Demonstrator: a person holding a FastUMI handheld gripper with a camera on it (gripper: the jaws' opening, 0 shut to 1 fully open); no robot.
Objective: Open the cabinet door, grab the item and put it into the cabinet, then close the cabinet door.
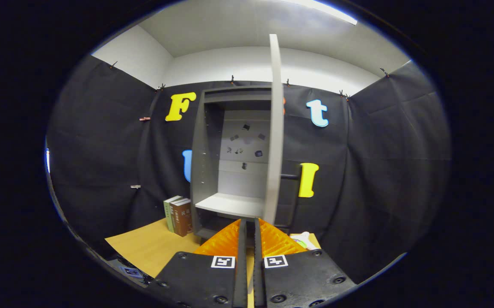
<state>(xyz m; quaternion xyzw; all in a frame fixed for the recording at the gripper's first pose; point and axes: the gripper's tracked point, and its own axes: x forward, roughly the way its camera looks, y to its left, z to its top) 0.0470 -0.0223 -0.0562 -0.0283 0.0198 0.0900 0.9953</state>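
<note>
The gripper (249, 223) is seen clenched on nothing, just under the cabinet door (275, 128), which is swung wide open

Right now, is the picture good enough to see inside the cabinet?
Gripper view: sharp and evenly lit by the ceiling light; fisheye bends the open cabinet door edge-on; shelf bright, the space beneath in shadow; tool fingers nearly closed on nothing, just before the cabinet.
</note>
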